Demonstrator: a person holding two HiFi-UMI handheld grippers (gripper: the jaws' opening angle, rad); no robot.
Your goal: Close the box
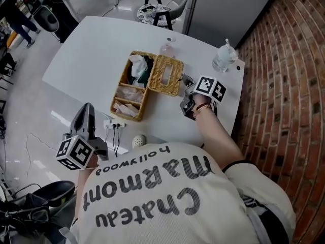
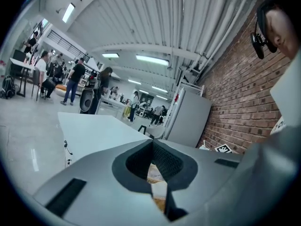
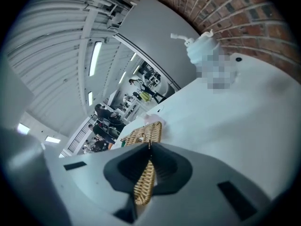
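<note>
**Q:** Left side first. What have you got?

**A:** Your left gripper [image 2: 152,145] hangs off the near left edge of the desk [image 1: 91,60], jaws together with nothing in them. The box [image 1: 123,81] sits open mid-desk and nothing braces it.

**Q:** And to the right?

**A:** The lid [image 1: 165,75] stands raised along the box's right side. Your right gripper [image 3: 149,154] is clamped on its free wicker edge.

**Q:** Failure modes?

**A:** Three, by my judgement.
- The pinch on the woven rim is thin, so a fast swing could let the lid slip out and slam.
- A sideways push could skate the unbraced box towards the left edge.
- The cloth [image 1: 138,67] in the far compartment stands above the rim and may keep the lid from seating.
</note>
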